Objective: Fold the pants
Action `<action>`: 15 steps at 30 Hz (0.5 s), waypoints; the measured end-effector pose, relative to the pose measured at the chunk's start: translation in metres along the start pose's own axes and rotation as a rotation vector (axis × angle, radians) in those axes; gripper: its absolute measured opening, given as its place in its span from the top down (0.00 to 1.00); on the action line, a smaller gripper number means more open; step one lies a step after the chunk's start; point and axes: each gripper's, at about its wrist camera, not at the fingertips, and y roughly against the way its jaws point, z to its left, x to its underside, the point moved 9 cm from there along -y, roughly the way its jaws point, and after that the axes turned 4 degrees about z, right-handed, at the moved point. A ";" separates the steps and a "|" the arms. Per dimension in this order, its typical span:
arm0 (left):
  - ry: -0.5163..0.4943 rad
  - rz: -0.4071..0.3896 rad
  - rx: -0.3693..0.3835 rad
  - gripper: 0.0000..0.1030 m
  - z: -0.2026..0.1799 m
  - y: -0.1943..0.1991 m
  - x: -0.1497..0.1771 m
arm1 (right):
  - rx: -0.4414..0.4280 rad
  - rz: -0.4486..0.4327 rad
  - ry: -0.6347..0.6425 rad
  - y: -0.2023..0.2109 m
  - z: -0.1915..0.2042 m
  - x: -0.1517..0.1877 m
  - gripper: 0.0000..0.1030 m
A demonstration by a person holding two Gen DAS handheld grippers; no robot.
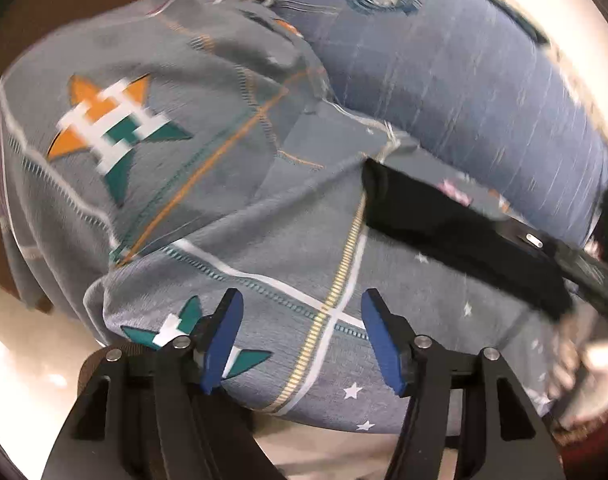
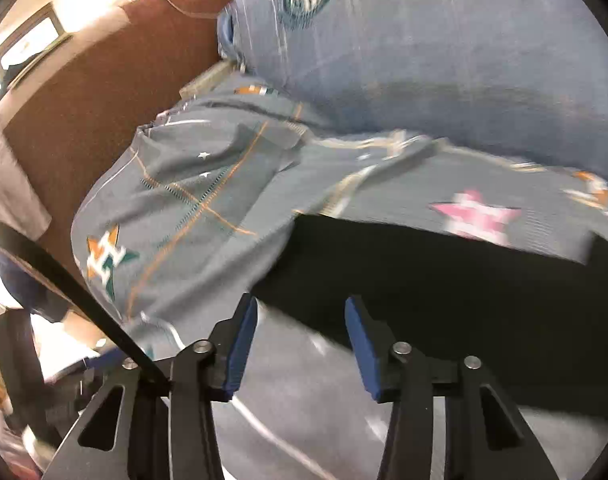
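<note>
The black pants (image 2: 443,300) lie flat on a grey patterned bedsheet (image 2: 208,208), filling the middle right of the right wrist view. In the left wrist view they show as a narrow black strip (image 1: 455,224) at the right. My right gripper (image 2: 302,344) is open, just above the near edge of the pants, empty. My left gripper (image 1: 302,340) is open over the bedsheet (image 1: 232,216), left of the pants and apart from them, empty. Both views are motion-blurred.
A large blue pillow (image 1: 455,76) lies behind the pants; it also shows in the right wrist view (image 2: 443,48). A brown headboard (image 2: 88,92) stands at the left. The bed's near edge and pale floor (image 1: 28,348) lie at lower left.
</note>
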 end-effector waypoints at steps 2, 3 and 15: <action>-0.053 -0.003 -0.029 0.40 -0.017 0.000 0.001 | 0.068 -0.057 0.009 0.030 -0.015 0.023 0.40; -0.073 -0.006 -0.038 0.40 -0.026 0.000 0.001 | 0.097 -0.075 -0.003 0.041 -0.024 0.032 0.39; -0.251 -0.034 -0.163 0.39 -0.097 0.004 0.007 | 0.081 -0.099 -0.176 0.071 -0.094 0.081 0.38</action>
